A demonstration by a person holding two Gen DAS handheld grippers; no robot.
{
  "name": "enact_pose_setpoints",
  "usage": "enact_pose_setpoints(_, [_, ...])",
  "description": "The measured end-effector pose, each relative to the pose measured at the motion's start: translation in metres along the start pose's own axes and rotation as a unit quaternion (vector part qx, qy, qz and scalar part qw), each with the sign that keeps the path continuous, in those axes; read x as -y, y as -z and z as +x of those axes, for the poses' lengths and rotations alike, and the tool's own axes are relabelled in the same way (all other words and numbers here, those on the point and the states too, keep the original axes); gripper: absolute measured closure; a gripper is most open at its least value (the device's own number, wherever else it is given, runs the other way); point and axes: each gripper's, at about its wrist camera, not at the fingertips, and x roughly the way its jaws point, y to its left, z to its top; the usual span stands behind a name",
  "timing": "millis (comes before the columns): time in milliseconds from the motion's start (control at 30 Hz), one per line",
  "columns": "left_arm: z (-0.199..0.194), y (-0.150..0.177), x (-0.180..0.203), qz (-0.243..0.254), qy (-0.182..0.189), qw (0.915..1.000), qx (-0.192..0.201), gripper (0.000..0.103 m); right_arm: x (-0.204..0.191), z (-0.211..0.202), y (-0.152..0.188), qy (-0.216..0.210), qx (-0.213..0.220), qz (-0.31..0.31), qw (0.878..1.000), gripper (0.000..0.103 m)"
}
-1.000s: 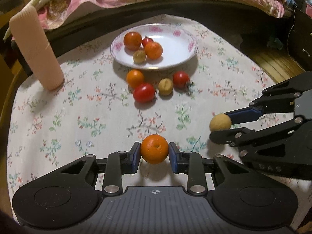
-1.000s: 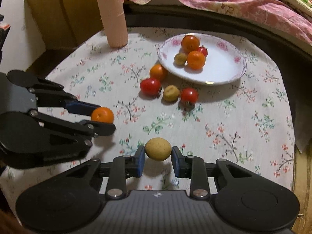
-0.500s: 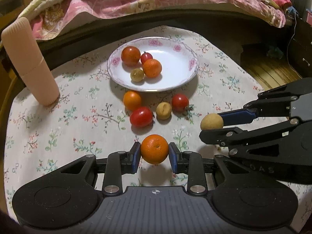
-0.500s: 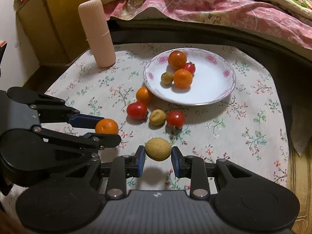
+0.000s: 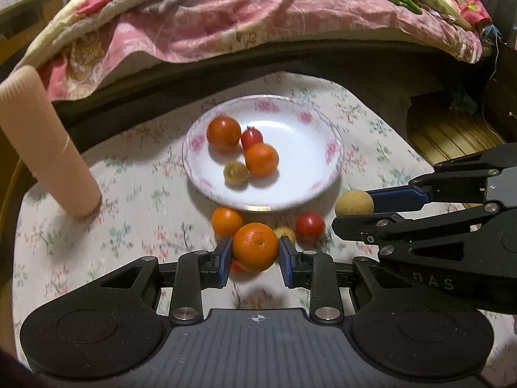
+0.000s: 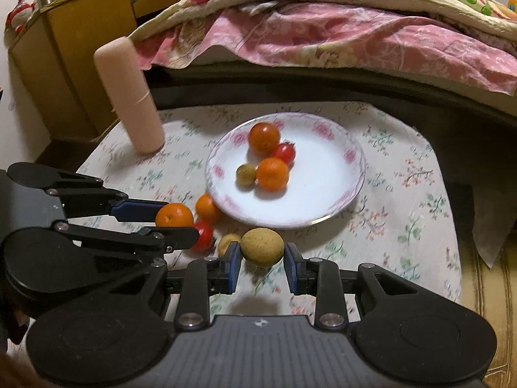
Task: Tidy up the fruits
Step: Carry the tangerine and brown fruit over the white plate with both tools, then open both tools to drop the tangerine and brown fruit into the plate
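Observation:
My left gripper (image 5: 255, 255) is shut on an orange (image 5: 255, 247), held above the loose fruit in front of the white flowered plate (image 5: 300, 161). My right gripper (image 6: 262, 258) is shut on a tan round fruit (image 6: 262, 246) just short of the plate's near rim (image 6: 323, 194). The plate holds a tomato (image 5: 223, 133), a cherry tomato (image 5: 251, 138), an orange (image 5: 261, 159) and a small tan fruit (image 5: 236, 172). On the cloth before it lie an orange (image 5: 227, 220), a red tomato (image 5: 310, 225) and a tan fruit (image 5: 286, 234), the last partly hidden.
A tall pink ribbed cylinder (image 5: 48, 148) stands on the flowered tablecloth (image 5: 129, 226) at the left. A bed with a pink quilt (image 5: 258, 22) runs along the table's far side. A wooden cabinet (image 6: 64, 64) is at the far left.
Both grippers have moved forward towards the plate, each still holding its fruit. The plate and loose fruits now appear nearer and larger.

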Motion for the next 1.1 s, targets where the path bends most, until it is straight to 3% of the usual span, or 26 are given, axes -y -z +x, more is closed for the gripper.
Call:
enact_pose_setpoints(600, [0.043, -0.031, -0.016, -0.025, -0.010, 0.9996, 0.000, 0.065, 0.022, 0.043, -0.030, 0.009, 0.009, 0.009, 1.000, 0.070])
enact_pose_setpoints(700, [0.044, -0.031, -0.017, -0.026, -0.010, 0.9996, 0.002, 0.061, 0.024, 0.043, -0.032, 0.013, 0.020, 0.009, 1.000, 0.070])
enact_pose_setpoints(833, [0.042, -0.032, -0.020, -0.033, -0.016, 0.9993, 0.008, 0.045, 0.029, 0.041, -0.035, 0.016, 0.030, 0.017, 0.999, 0.069])
enact_pose_setpoints(1100, [0.033, -0.033, -0.022, -0.035, -0.016, 0.9991, 0.019, 0.042, 0.029, 0.032, -0.034, 0.021, 0.039, 0.021, 0.999, 0.068])
